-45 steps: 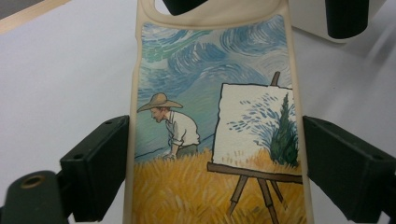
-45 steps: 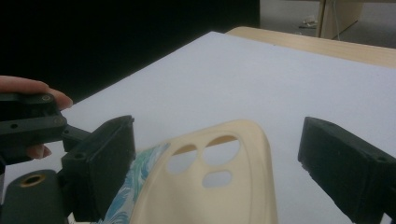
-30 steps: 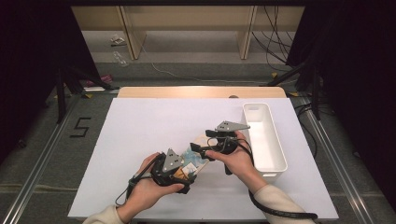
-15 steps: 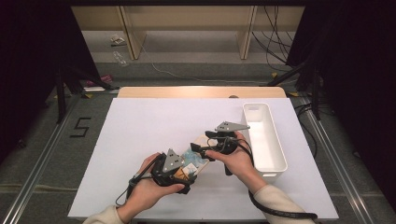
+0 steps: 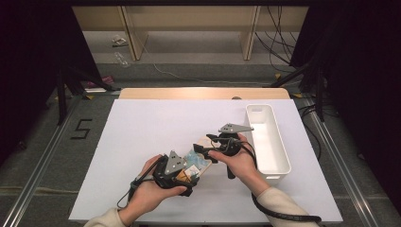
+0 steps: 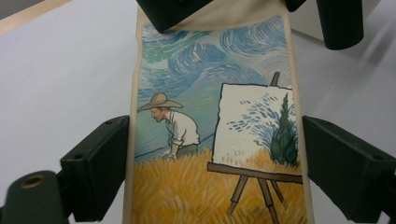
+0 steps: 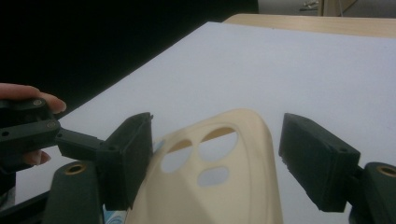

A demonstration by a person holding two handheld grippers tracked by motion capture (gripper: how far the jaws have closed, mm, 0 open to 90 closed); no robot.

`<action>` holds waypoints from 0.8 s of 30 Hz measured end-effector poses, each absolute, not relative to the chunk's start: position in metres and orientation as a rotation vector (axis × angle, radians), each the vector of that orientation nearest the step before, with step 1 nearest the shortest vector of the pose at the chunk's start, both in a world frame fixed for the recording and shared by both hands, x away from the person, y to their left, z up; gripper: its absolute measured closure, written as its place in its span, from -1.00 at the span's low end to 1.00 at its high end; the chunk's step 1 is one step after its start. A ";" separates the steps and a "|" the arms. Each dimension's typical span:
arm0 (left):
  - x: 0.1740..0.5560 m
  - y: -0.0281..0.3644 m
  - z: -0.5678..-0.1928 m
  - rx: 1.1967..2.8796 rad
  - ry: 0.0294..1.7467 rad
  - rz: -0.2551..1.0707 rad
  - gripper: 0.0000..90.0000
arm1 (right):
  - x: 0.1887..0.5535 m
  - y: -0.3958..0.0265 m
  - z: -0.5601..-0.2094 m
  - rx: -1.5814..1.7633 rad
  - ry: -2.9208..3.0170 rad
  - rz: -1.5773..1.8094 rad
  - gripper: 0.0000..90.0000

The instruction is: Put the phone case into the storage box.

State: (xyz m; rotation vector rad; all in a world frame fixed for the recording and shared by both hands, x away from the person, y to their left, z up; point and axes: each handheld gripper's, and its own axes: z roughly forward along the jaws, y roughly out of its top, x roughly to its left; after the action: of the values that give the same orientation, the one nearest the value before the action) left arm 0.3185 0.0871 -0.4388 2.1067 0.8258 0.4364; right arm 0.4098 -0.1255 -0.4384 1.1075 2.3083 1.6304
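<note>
A cream phone case [image 6: 215,140] with a painted back lies between the jaws of both grippers, near the front middle of the white worktop [image 5: 142,127].

In the left gripper view, the left gripper [image 6: 215,172] has its two black jaws set on either side of the case. The left jaw sits right at the case's cream edge and the right jaw is just beside the opposite edge; whether either pad actually presses the case cannot be told. The picture on the case shows a figure in a straw hat bent over in a yellow field, an easel with a canvas, and swirling blue sky, running away from the jaws toward the far end, where the other gripper's black parts sit over it.

In the right gripper view, the right gripper [image 7: 215,163] stands open around the case's camera end, where three cut-outs show. One jaw is at or just beside the case's edge, while the other stands clearly apart with worktop visible in the gap.

In the high view, the left hand [image 5: 151,194] and right hand [image 5: 241,163] hold the grippers facing each other across the case. A white bin [image 5: 267,137] rests just beyond the right gripper's outer side.
</note>
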 end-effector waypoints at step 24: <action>0.320 0.086 -0.444 2.134 0.831 0.417 -0.76 | 0.411 -0.131 -0.435 1.195 2.281 1.776 0.39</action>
State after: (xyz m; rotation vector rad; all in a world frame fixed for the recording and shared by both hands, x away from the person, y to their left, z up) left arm 0.3196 0.0863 -0.4439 2.1338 0.8315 0.4174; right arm 0.4110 -0.1313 -0.4345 1.1950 2.2809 1.7755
